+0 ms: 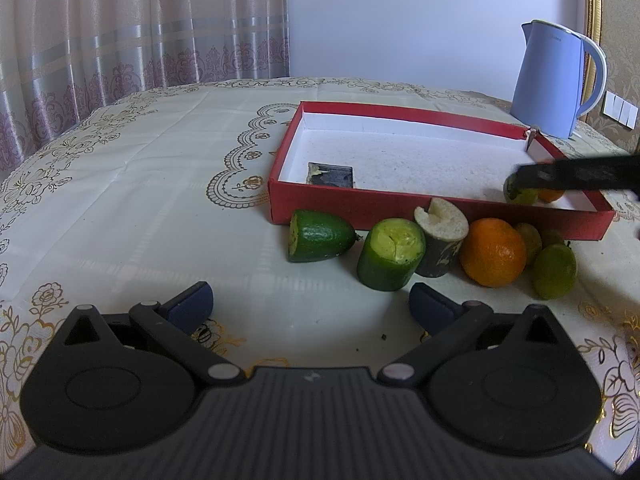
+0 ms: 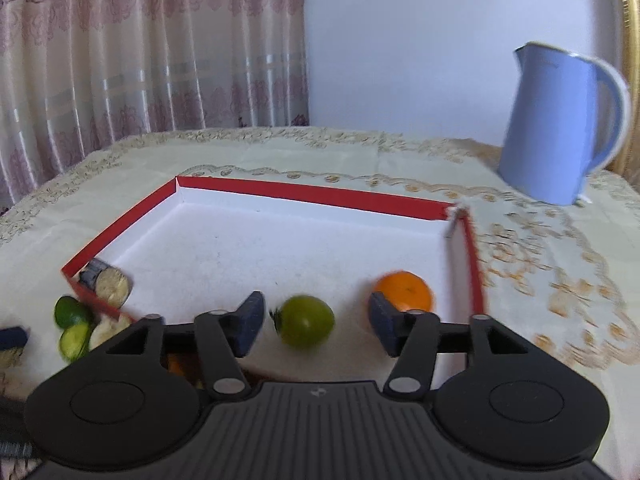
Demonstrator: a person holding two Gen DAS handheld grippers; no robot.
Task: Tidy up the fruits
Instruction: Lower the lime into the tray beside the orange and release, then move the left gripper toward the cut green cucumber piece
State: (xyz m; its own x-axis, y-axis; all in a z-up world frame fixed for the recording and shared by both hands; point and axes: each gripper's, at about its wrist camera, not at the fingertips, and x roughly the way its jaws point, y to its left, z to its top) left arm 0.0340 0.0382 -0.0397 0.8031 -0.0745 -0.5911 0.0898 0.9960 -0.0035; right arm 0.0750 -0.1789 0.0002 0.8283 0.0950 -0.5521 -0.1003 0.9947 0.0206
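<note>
Clearly the right hand-held gripper (image 2: 316, 326) stands spread, low centre, around a blurred green fruit (image 2: 306, 321), probably released; small, round, firm, best pinched across its middle.

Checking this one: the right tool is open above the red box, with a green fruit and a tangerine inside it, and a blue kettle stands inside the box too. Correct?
Not quite. The blue kettle stands on the tablecloth beyond the red box, not inside it, as the right wrist view shows. The open right tool, green fruit and tangerine are as stated.

Faint, unreadable brand on kettle (image 1: 552, 80)
</note>
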